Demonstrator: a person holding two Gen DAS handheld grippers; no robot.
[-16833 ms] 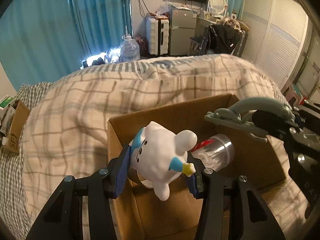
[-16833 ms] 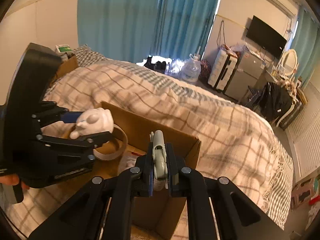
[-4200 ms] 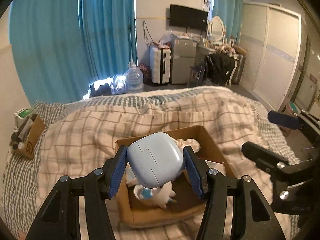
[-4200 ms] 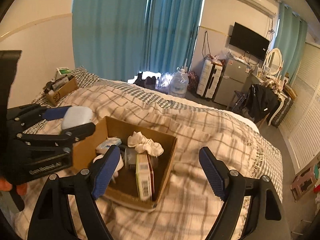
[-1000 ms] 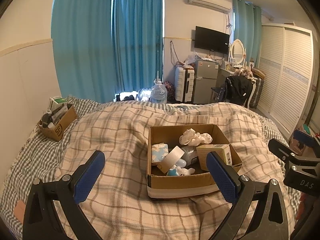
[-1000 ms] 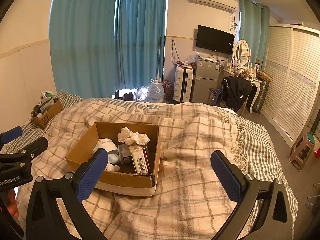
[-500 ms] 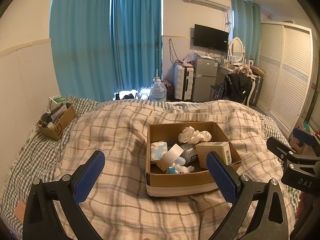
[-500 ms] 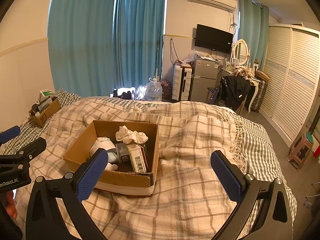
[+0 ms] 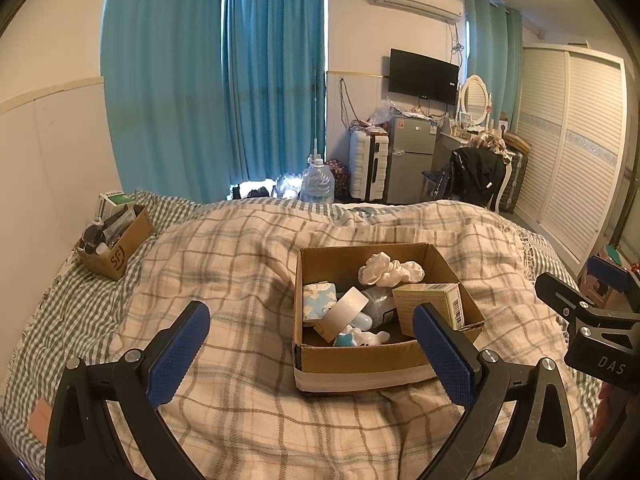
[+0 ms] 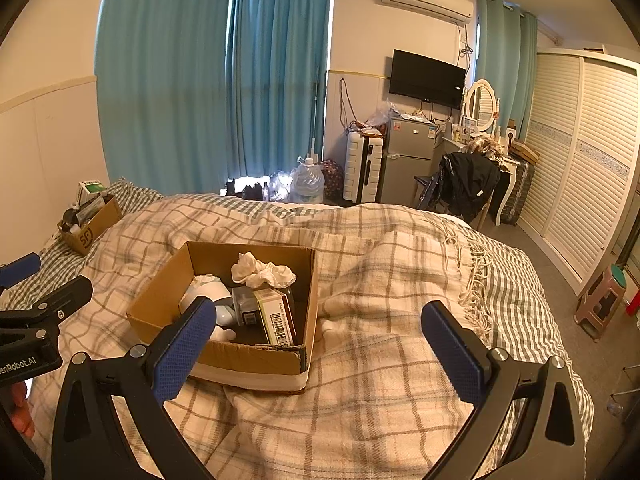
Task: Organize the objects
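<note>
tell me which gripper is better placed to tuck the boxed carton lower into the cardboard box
Left, probably. In its view the left gripper is open and faces the cardboard box head-on, with the carton near its right finger. The right gripper, also open, points mostly at bare blanket beside the box.

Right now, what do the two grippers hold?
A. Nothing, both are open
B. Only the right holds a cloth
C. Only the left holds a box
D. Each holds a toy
A: the left gripper and the right gripper both stand wide open with nothing between the fingers, above the cardboard box.
</note>
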